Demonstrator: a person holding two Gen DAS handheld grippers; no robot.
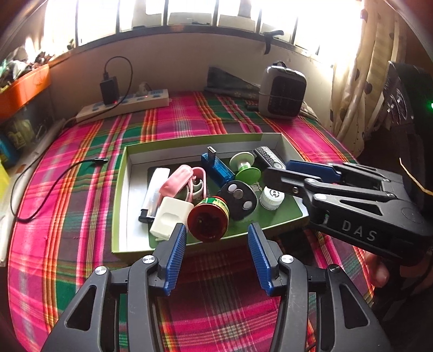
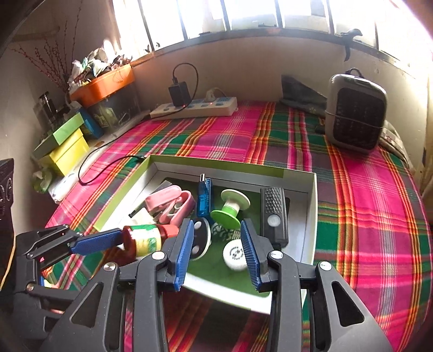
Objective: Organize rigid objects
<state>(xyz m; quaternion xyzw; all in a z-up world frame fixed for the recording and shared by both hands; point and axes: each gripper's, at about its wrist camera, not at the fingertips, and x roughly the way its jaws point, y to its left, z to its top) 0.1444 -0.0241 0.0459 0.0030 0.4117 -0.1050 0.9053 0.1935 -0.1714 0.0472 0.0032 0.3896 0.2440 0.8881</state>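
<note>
Both tongs [image 1: 217, 254] [image 2: 217, 253] gape at the crowded box's [image 1: 119, 189] near edge

Setting: lived-in room of a home, daylight. Evidence: barred window [image 2: 243, 16] with patterned curtain [image 1: 357, 81]; surface spread with pink-and-green plaid cloth [image 2: 365, 189]; white power strip [image 2: 194, 108] with black charger plugged in; small grey fan heater [image 2: 354, 111]; orange-lidded tank [image 2: 108, 92] and stacked yellow-green boxes [image 2: 67, 146] crowding the sill corner.
</note>
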